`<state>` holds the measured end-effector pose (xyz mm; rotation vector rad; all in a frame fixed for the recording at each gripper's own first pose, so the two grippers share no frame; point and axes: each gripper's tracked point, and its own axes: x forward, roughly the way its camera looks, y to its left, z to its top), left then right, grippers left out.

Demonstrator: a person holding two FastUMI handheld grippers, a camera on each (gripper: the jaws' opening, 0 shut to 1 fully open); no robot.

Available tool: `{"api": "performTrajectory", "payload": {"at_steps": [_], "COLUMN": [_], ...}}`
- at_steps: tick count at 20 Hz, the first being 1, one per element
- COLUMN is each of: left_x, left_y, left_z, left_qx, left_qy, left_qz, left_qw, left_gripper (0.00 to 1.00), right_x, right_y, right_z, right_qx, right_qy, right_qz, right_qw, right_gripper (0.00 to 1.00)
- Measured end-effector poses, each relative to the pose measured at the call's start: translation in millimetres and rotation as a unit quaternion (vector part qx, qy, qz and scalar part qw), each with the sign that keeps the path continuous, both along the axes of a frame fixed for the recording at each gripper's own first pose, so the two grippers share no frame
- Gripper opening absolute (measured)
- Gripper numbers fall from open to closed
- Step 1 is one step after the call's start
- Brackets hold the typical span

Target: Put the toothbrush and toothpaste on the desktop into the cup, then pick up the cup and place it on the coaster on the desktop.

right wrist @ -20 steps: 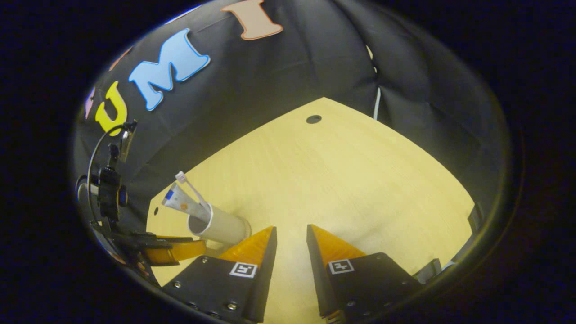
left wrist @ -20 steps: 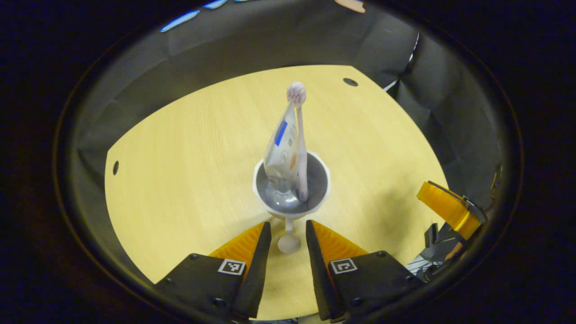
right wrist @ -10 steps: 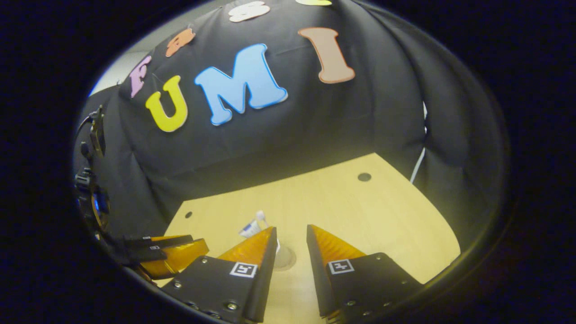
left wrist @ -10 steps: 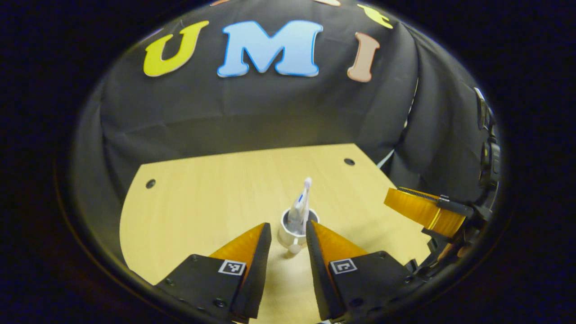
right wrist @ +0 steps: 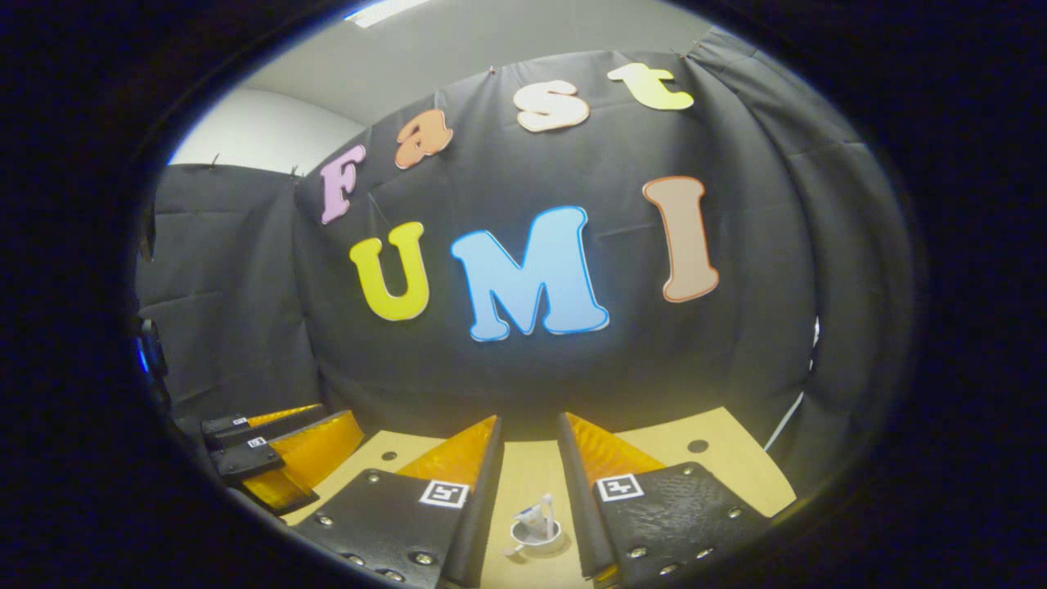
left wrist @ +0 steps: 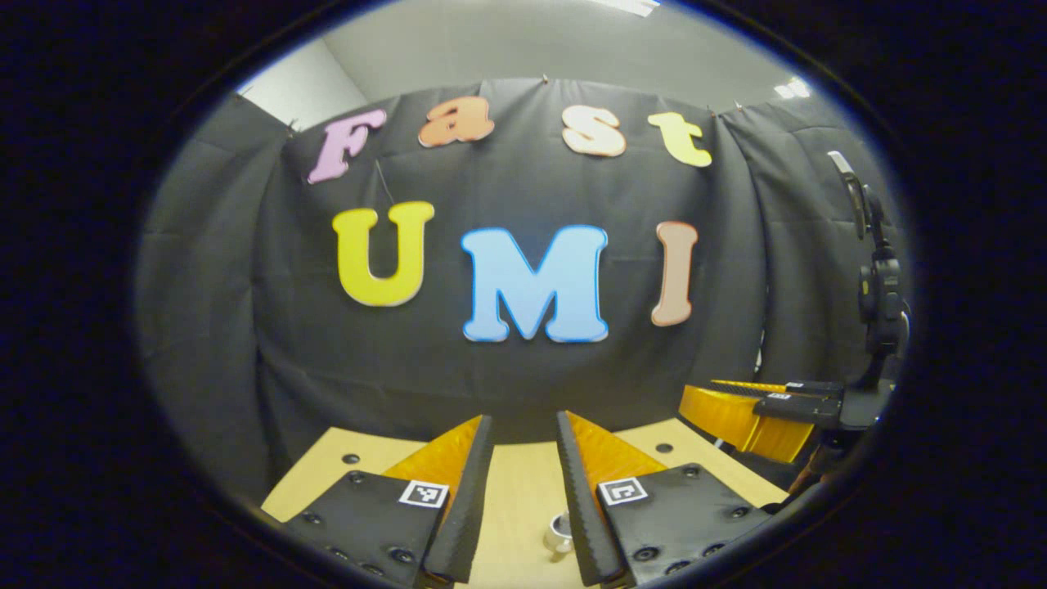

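— Where do we find the cup (right wrist: 536, 533)?

— In the right gripper view we see it low on the wooden desktop (right wrist: 720, 433), standing upright between our right gripper (right wrist: 527, 458) fingers but touching neither. The toothbrush (right wrist: 546, 505) and the toothpaste (right wrist: 530, 515) stand inside it, leaning together.

— And in the left gripper view?

— We catch only a small part of the cup (left wrist: 559, 532) near the left gripper (left wrist: 523, 458). Both our grippers are released, fingers apart, holding nothing. We cannot make out a coaster under the cup.
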<state>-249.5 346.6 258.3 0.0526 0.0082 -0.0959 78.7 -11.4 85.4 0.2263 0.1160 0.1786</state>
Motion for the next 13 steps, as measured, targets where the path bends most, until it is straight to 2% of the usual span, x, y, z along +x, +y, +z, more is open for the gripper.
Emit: {"api": "performTrajectory", "payload": {"at_steps": [2,5,9,13], "left_x": [-20.8,-23.7,-11.5,-14.4], "left_y": [-12.0,-15.4,1.8,0.0], "left_z": [-1.8,-10.6,-21.0,-15.7], "left_qx": [0.008,-0.002,-0.017,-0.024], "left_qy": [-0.03,-0.042,-0.039,-0.031], "left_qz": [0.014,0.028,0.029,0.028], "left_qw": [0.999,0.999,0.999,0.999], "left_gripper": [0.52,0.52,0.52,0.53], "right_x": [-7.8,-18.2,-23.5,-20.2], "right_y": [2.7,3.6,8.4,11.8], "right_z": [12.4,27.0,35.9,33.2], "right_qx": [-0.007,-0.023,-0.056,-0.065], "right_qy": [-0.014,-0.041,-0.073,-0.07], "right_qz": [0.001,-0.007,-0.019,-0.015], "right_qw": [1.0,0.999,0.996,0.995], "right_gripper": [0.42,0.42,0.41,0.41]}}
